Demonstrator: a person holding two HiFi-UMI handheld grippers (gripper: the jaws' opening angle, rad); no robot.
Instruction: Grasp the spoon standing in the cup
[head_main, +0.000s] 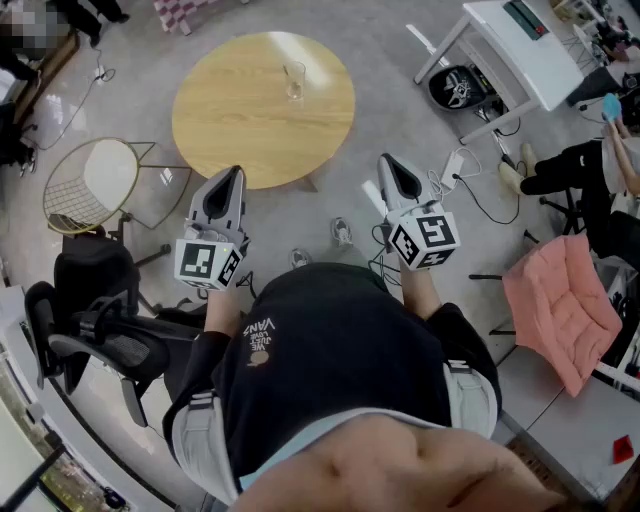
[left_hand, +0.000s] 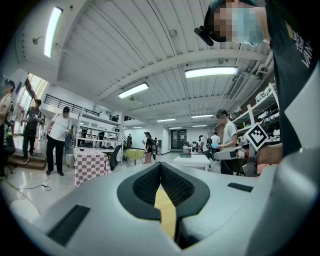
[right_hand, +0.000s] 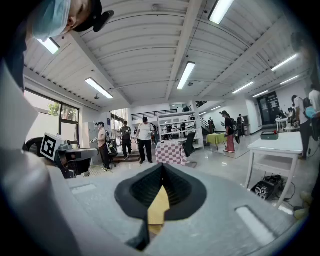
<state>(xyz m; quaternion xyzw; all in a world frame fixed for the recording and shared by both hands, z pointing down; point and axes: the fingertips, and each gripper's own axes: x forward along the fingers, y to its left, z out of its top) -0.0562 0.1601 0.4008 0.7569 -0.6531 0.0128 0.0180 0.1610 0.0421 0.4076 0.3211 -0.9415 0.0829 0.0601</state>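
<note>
In the head view a clear glass cup (head_main: 295, 80) stands on the far part of a round wooden table (head_main: 263, 108), with a thin spoon upright in it. My left gripper (head_main: 236, 174) hangs at the table's near edge, shut with nothing in it. My right gripper (head_main: 386, 163) is to the right of the table over the floor, also shut and empty. Both are well short of the cup. In the left gripper view my left gripper (left_hand: 160, 166) points up at the hall, jaws meeting; in the right gripper view my right gripper (right_hand: 162, 167) does the same. Neither gripper view shows the cup.
A wire side table (head_main: 92, 185) and a black office chair (head_main: 95, 320) stand at the left. At the right are a white desk (head_main: 525, 50), floor cables, a bag (head_main: 462, 88) and a pink cushioned chair (head_main: 560, 305). Several people stand far off in the hall.
</note>
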